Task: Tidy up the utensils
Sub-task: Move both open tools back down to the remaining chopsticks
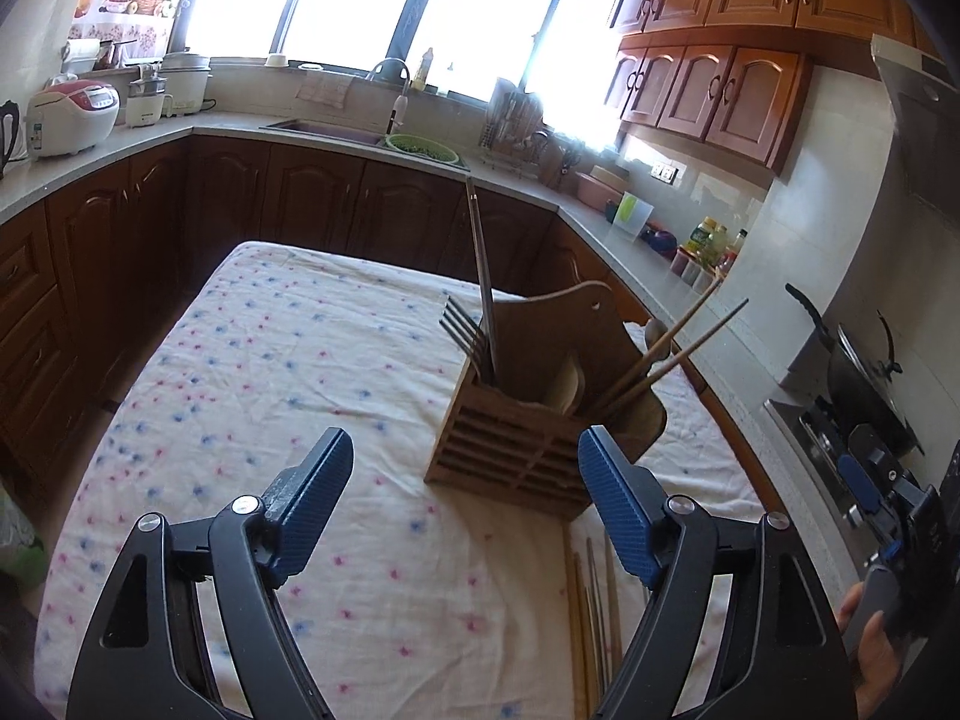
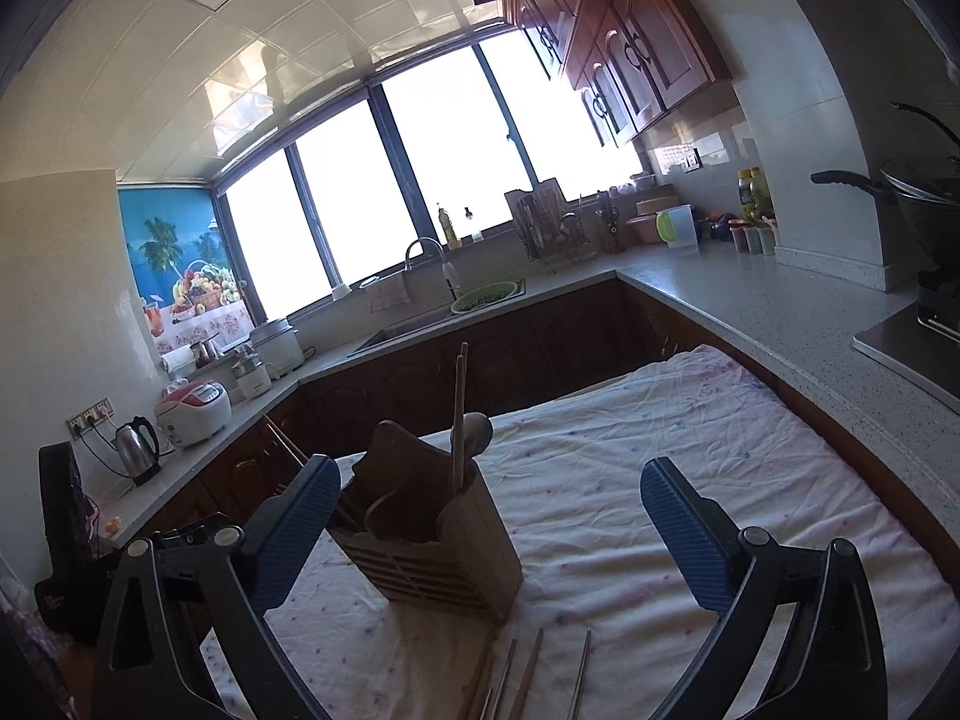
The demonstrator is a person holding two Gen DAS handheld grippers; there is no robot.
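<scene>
A wooden slatted utensil holder (image 1: 510,450) (image 2: 432,558) stands on the cloth-covered table (image 1: 270,390). It holds forks (image 1: 468,336), metal chopsticks (image 1: 480,264), wooden chopsticks (image 1: 678,342) and a spoon (image 2: 477,429). Several loose chopsticks (image 1: 594,612) (image 2: 528,672) lie on the cloth in front of the holder. My left gripper (image 1: 465,450) is open and empty, above the cloth just before the holder. My right gripper (image 2: 489,480) is open and empty, with the holder between its fingers' line of sight. The right gripper also shows in the left wrist view (image 1: 888,492).
Kitchen counters wrap around the table, with a sink (image 1: 336,126), rice cooker (image 1: 72,117), kettle (image 2: 138,447), dish rack (image 2: 552,222), bottles (image 1: 714,240) and a wok on the stove (image 1: 864,372). Upper cabinets (image 1: 720,90) hang at the right.
</scene>
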